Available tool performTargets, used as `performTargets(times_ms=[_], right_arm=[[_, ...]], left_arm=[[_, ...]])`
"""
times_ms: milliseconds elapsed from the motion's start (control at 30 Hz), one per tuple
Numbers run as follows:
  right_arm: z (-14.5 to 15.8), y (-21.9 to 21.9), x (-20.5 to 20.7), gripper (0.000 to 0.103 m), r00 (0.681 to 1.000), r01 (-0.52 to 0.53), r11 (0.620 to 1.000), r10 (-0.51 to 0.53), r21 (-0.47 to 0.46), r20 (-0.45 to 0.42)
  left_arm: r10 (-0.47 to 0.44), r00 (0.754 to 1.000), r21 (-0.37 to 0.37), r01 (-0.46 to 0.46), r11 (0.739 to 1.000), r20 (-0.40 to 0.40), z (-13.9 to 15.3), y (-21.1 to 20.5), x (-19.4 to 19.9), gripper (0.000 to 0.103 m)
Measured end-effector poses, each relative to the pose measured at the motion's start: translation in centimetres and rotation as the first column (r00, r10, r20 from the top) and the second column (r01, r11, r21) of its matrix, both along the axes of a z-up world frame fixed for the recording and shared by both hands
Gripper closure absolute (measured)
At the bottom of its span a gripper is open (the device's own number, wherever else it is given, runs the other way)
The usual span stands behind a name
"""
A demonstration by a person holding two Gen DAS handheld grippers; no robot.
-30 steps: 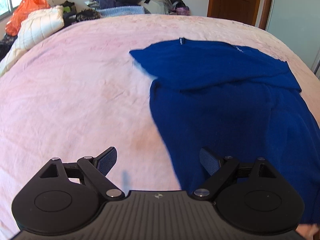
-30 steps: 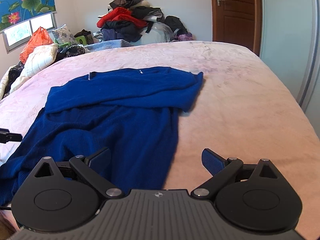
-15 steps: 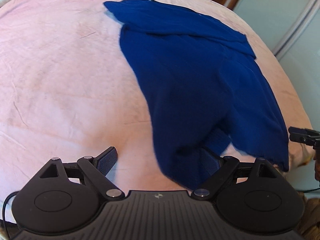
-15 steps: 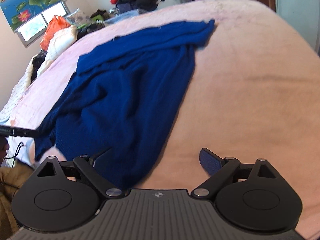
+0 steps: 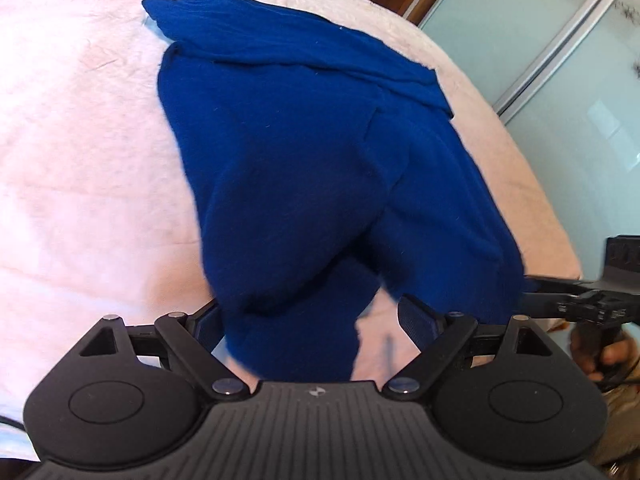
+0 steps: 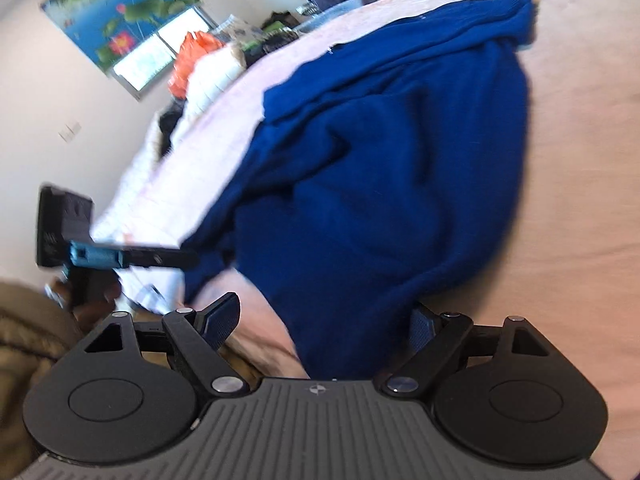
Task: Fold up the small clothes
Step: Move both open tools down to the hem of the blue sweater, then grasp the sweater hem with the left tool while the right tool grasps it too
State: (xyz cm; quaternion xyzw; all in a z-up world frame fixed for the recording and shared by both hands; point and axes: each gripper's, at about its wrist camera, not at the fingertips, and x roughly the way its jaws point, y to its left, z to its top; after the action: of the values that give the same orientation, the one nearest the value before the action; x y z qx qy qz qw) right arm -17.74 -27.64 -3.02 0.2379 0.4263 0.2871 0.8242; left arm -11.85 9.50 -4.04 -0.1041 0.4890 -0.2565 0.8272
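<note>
Hem fold about to start
Deep-blue knit sweater [image 5: 304, 152] on pink bedspread [image 5: 80, 140] — top already folded; left gripper [image 5: 312, 320] and right gripper [image 6: 324, 320] both spread wide, astride its hem.

A deep blue, unpatterned sweater [image 5: 304, 168] is seen across the centre, on a pale pink bedspread [image 5: 80, 152]. The left claw [image 5: 316, 320] is black with blue-padded fingers [image 5: 416, 316]. At upper left of the right view, a blue lotus-patterned blind [image 6: 120, 16] and an orange bag [image 6: 192, 60] are shown.
</note>
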Motion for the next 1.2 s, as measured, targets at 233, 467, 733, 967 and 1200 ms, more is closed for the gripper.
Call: performTargets(times_ms=[233,467,733,967,1200], right_arm=[[-0.6,3.1,2.8,0.068,1.000,-0.008,0.999,0.008,-0.035,0.019],[1.0,0.4,0.8,0.087,0.999,0.032,0.998,-0.030,-0.061,0.032],[2.5,-3.5,-1.0,0.083,0.999,0.035,0.997,-0.034,-0.075,0.018],[1.0,-3.8,-1.3,0.053,0.998,0.047,0.995,-0.051,-0.092,-0.042],[1.5,-2.7,-2.6,0.058,1.000,-0.013,0.989,0.009,-0.149,-0.028]], left_arm=[[0.029,0.999,0.046,-0.030,0.998,0.018,-0.2,-1.0,0.6,0.085],[0.002,0.997,0.029,-0.004,1.000,0.082,1.6,0.7,0.1,0.096],[-0.133,0.978,0.062,0.125,0.990,0.159,4.6,2.0,-1.2,0.096],[-0.084,0.996,0.030,0.084,0.996,-0.001,0.9,1.8,0.2,0.087],[-0.060,0.998,-0.001,0.060,0.998,-0.009,0.1,1.4,-0.5,0.036]])
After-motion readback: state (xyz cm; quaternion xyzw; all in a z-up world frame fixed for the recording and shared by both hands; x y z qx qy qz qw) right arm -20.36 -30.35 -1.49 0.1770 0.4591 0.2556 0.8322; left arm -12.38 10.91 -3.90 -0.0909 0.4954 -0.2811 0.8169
